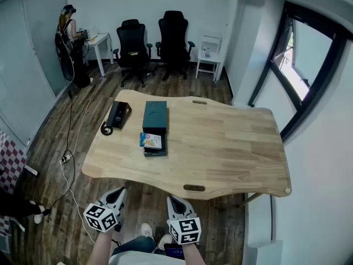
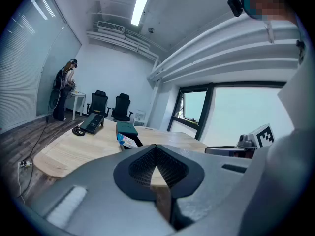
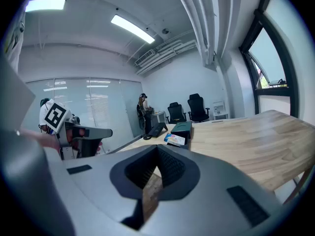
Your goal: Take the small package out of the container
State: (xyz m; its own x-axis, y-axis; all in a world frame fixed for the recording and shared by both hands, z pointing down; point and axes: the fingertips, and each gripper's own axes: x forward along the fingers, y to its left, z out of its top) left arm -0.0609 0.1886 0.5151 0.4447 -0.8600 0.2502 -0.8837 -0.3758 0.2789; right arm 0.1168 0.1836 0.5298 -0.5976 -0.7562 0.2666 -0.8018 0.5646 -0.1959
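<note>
The small package, flat and brightly printed, lies at the near end of the dark container, left of the table's middle. It looks light, thin and probably slick, so pinching one exposed edge seems best. The left gripper and right gripper hang off the table's near edge, jaws together on nothing.

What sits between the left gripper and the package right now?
Nothing. The head view shows the left gripper held off the near edge of the table, and the wood from there to the package is bare.
</note>
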